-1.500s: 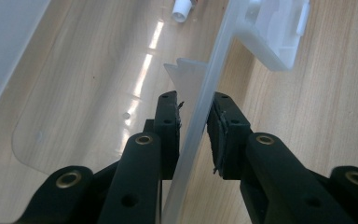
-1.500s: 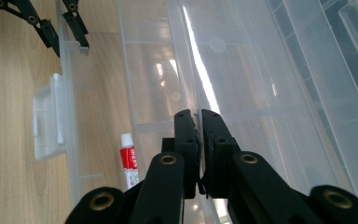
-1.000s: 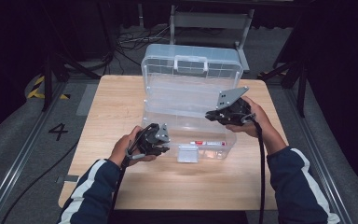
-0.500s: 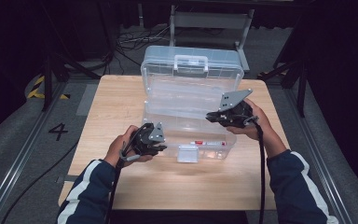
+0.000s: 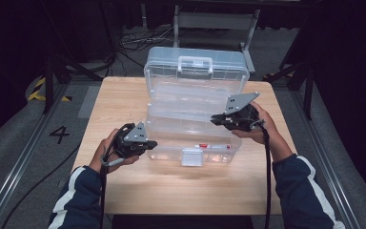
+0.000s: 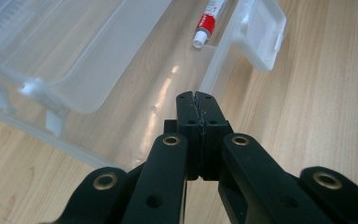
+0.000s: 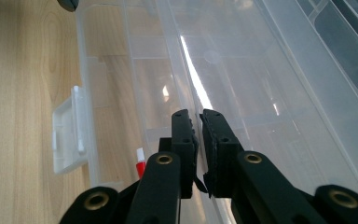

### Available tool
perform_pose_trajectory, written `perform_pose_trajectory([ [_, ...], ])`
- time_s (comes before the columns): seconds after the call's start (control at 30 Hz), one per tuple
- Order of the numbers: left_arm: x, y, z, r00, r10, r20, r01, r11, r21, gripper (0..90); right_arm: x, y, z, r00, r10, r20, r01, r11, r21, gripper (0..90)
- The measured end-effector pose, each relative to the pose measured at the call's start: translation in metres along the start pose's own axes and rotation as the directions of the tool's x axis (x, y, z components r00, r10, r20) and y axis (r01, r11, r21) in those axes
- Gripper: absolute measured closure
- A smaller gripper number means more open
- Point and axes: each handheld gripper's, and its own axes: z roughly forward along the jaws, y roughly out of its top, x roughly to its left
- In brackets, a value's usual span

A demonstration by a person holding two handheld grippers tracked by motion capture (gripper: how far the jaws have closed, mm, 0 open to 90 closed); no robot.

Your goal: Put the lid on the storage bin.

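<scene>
**What the views leave hidden or cut off**

In the left gripper view, the red-and-white tube (image 6: 208,19) runs off the top edge, so we cannot read its label. In the right gripper view, only its cap end shows at lower centre, behind the right gripper (image 7: 196,122). There the clear plastic box (image 7: 270,70) is cut by the top and right edges. In the high view, both sleeves leave the bottom edge.

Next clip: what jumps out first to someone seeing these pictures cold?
A big clear plastic toolbox stands open in the middle of the wooden table, its lid upright at the far side. The right gripper pinches the thin rim of the inner tray, while the left gripper is shut by the box's near left corner. A small red-and-white tube lies in the bottom, behind the front latch.
</scene>
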Motion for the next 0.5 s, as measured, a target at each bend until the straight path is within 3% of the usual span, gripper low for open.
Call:
perform_pose_trajectory([
  [0.2,0.006,-0.007,-0.008,0.9989,-0.045,-0.016,0.044,0.9984,-0.036,90.0,0.000,0.000,0.000,1.0000,0.001,0.000,-0.001,1.000,-0.001,83.6],
  [0.33,0.010,-0.010,-0.011,0.9968,-0.062,-0.050,0.060,0.9969,-0.050,90.0,0.000,-0.001,0.000,1.0000,0.002,0.002,-0.002,1.000,-0.004,83.5],
  [0.5,0.019,-0.012,-0.012,0.9888,-0.113,-0.098,0.105,0.9906,-0.088,90.0,0.001,-0.002,0.000,1.0000,0.007,0.003,-0.007,1.000,-0.007,83.5],
])
